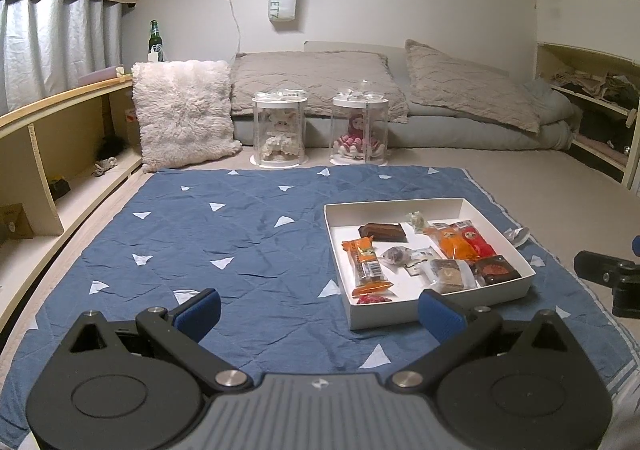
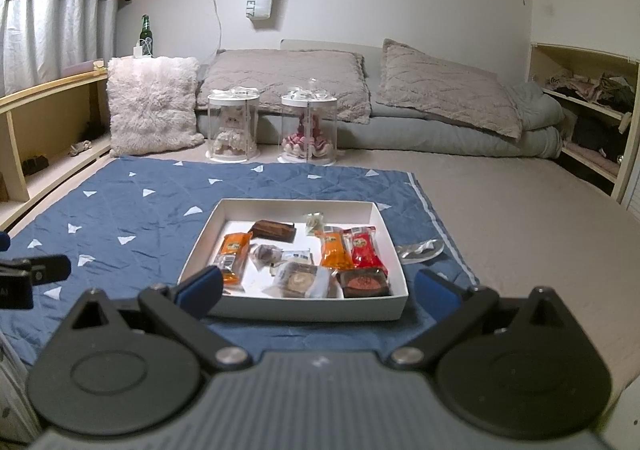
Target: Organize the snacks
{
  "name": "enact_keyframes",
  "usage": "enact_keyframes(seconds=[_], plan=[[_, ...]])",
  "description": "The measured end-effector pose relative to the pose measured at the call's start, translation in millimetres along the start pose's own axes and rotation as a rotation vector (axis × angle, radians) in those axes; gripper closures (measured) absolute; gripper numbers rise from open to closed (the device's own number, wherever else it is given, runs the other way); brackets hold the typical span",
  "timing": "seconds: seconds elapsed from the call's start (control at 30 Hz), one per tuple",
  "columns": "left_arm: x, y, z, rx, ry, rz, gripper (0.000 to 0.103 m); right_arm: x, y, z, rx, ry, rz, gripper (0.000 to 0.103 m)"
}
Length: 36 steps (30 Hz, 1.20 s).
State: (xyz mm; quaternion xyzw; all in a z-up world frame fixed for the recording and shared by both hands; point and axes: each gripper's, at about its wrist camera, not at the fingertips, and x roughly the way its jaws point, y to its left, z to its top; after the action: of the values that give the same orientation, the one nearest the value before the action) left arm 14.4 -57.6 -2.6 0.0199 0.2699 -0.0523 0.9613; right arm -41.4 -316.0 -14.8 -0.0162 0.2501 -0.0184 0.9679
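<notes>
We are holding our left tool [image 1: 320,310] wide open with nothing between its blue fingers [image 1: 200,308], hanging over the blue quilted mat with white triangles [image 1: 224,234]. We are holding our right tool [image 2: 318,288] wide open and empty too, just in front of the white square cardboard box [image 2: 304,306], which is sitting on the mat. The snacks are lying inside the box: a long orange wrapped bar [image 2: 232,256], a brown chocolate-coloured block [image 2: 274,231], a bright orange packet [image 2: 335,252] touching a red packet [image 2: 365,252], a clear-wrapped round cookie [image 2: 298,280] and a dark square packet with an orange circle [image 2: 365,283]. A crumpled clear wrapper [image 2: 418,250] is lying on the mat just beside the box. Two clear round jars with dolls inside [image 2: 270,128] are standing far behind.
</notes>
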Motion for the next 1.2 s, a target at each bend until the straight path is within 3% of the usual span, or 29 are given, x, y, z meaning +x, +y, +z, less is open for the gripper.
enact_keyframes(seconds=[1.2], plan=[[0.2, -3.0, -0.1, 0.001, -0.002, 0.001, 0.0, 2.4, -2.3, 0.0, -0.007, 0.003, 0.001, 0.0]])
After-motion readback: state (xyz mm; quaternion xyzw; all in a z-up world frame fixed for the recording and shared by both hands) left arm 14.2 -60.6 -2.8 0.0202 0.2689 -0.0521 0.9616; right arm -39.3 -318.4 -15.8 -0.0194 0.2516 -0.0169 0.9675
